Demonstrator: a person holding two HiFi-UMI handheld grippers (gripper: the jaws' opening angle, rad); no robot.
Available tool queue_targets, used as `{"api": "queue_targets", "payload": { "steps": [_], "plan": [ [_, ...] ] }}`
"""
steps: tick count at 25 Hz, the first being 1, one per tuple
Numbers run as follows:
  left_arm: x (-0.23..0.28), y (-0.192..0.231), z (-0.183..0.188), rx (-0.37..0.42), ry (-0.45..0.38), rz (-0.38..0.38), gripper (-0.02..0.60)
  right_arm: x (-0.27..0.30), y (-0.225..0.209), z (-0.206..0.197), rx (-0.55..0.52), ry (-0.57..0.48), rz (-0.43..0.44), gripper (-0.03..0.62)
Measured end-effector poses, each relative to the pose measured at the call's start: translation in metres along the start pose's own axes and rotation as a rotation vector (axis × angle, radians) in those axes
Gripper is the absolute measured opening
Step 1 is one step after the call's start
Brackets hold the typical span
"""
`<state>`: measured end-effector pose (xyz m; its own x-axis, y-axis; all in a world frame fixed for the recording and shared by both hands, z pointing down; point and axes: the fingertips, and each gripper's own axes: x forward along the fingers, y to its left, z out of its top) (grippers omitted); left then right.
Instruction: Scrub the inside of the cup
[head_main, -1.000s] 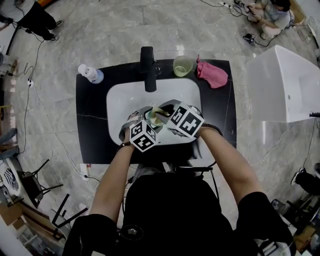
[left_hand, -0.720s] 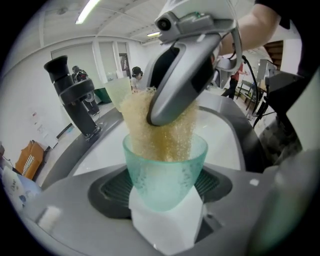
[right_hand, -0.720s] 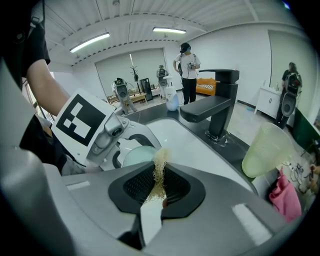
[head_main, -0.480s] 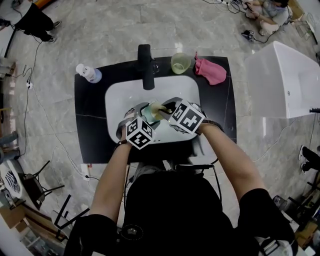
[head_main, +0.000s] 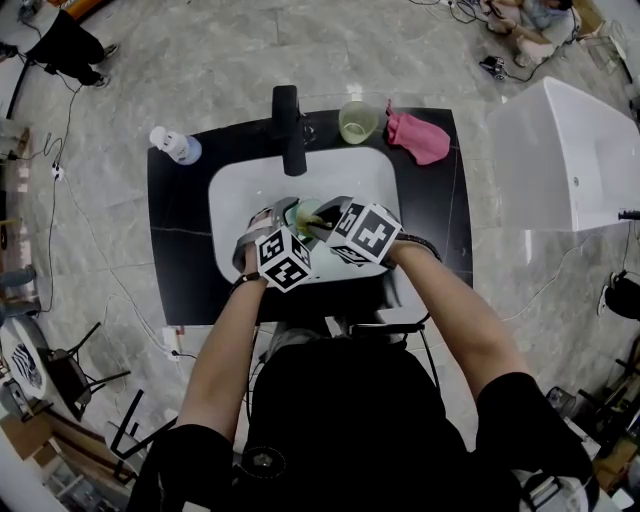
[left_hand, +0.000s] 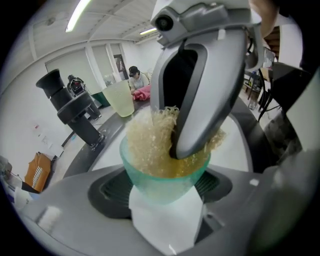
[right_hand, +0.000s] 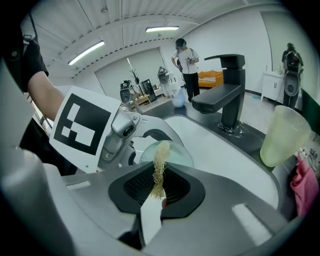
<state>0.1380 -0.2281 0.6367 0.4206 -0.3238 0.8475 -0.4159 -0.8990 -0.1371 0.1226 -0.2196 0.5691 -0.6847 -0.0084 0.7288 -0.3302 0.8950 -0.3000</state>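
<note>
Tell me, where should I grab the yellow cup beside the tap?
Take the yellow cup by its wall just under the rim, probably from the sink side. It stands upright and widens upward, so jaws shouldn't slip; faucet and pink cloth flank it.

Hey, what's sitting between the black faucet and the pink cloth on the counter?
A pale yellow-green cup stands upright on the black counter between the faucet and the pink cloth; the head view shows it plainly.

Grey marble floor, black countertop, ceiling strip lights
</note>
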Motion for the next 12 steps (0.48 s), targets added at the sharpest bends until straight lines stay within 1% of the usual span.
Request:
{"api": "queue_targets", "payload": {
  "steps": [4, 7, 10, 12],
  "plan": [
    [0.005, -0.004, -0.002, 0.013, 0.009, -0.010, 0.365, 0.003, 0.004, 0.005, 0.013, -0.012, 0.012, 0.041],
    [0.007, -0.005, -0.002, 0.019, 0.011, -0.016, 0.365, 0.004, 0.000, 0.011, 0.032, -0.038, -0.001, 0.041],
    [0.009, -0.004, 0.000, 0.003, 0.001, -0.016, 0.365, 0.004, -0.009, 0.013, 0.037, -0.063, -0.050, 0.041],
    [0.010, -0.004, 0.002, 0.000, -0.005, -0.018, 0.365, 0.005, -0.014, 0.012, 0.008, -0.058, -0.096, 0.041]
  ]
}}
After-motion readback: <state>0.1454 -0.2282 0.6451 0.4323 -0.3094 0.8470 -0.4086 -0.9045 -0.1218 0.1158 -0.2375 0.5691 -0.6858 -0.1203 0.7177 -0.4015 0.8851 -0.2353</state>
